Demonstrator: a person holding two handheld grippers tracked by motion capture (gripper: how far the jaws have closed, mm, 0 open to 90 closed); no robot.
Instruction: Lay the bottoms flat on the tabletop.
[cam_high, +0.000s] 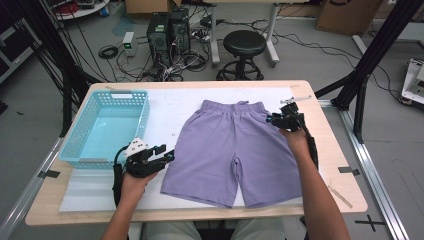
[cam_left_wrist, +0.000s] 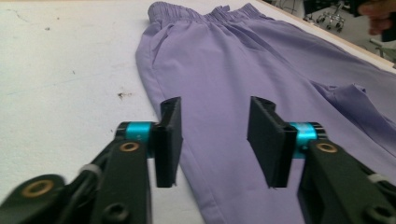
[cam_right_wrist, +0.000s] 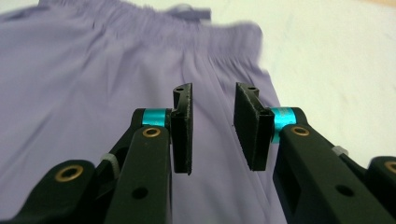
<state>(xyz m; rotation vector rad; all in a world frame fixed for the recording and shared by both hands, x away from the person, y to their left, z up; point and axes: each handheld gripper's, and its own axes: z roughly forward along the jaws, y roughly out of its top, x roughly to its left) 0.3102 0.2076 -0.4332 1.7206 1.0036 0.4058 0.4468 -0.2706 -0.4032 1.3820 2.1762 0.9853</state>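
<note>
So the purple shorts (cam_high: 232, 150) lie flat on the surface (cam_high: 310, 200), nothing folded yet, basket (cam_high: 107, 127) empty. My left gripper (cam_high: 167, 152) hovers at the near leg hem, fingers (cam_left_wrist: 168, 140) half apart, holding nothing. Farther off, my right gripper (cam_high: 274, 119) hangs over the waistband corner, fingers (cam_right_wrist: 182, 130) narrow, empty.

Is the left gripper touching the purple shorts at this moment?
Cannot tell. In the left gripper view the left gripper has its jaws open over the shorts hem edge, but no view shows contact or gap plainly.

Shorts (cam_right_wrist: 93, 93) waistband blurred in right gripper view, legs cut off by bottom edge. Shorts' far leg cut off at right edge in left gripper view.
</note>
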